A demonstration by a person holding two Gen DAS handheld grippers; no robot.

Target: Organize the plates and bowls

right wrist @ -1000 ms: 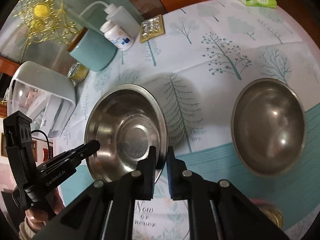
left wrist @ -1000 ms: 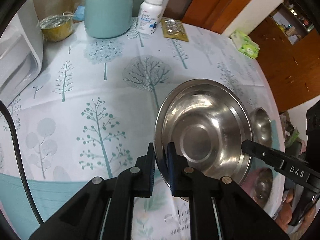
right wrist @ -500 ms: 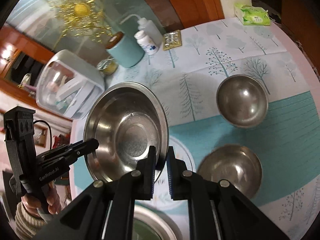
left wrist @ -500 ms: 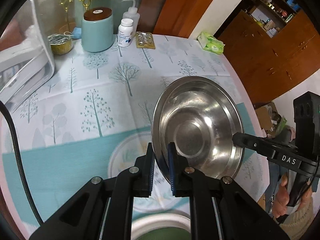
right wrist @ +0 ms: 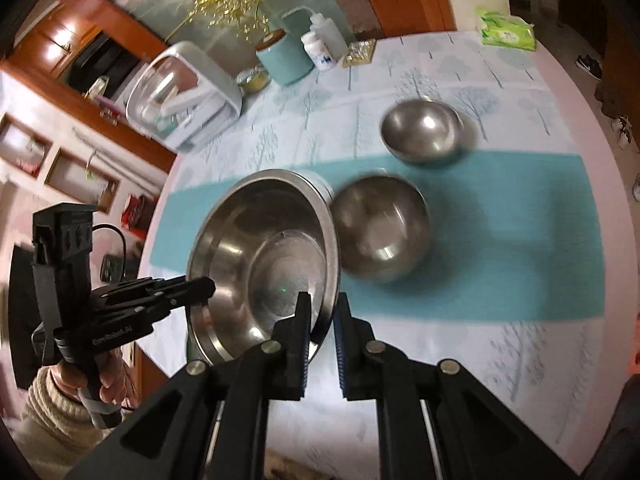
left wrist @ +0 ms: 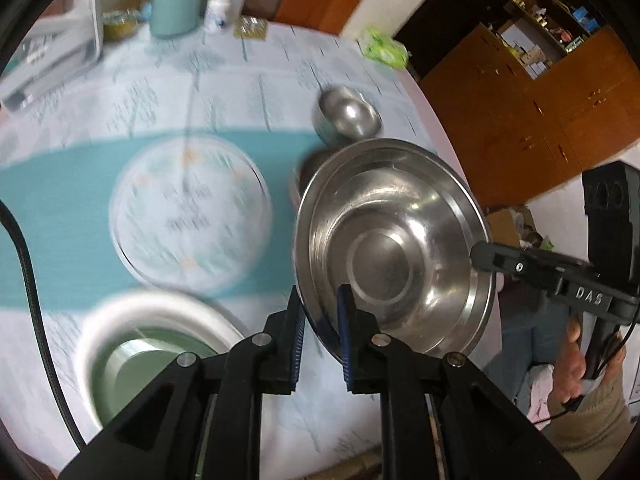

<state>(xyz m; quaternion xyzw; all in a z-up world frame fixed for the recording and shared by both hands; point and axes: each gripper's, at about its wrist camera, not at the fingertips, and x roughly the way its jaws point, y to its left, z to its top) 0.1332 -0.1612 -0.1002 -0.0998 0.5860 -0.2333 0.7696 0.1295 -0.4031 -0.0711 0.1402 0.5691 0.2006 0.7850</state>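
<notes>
The round table (right wrist: 500,344), covered by a tree-printed cloth with a teal band, is seen below both grippers. Above it, a large steel basin (left wrist: 396,248) is held in the air, tilted, by two opposite points of its rim. Its near rim is pinched between the pads of the left gripper (left wrist: 320,344); the far rim is pinched by the right gripper (right wrist: 322,338). A white bowl with a green inside (left wrist: 152,356) sits on the table under the left gripper. Two smaller steel bowls (right wrist: 382,234) (right wrist: 420,130) rest on the cloth beyond the basin, just beside its right edge.
</notes>
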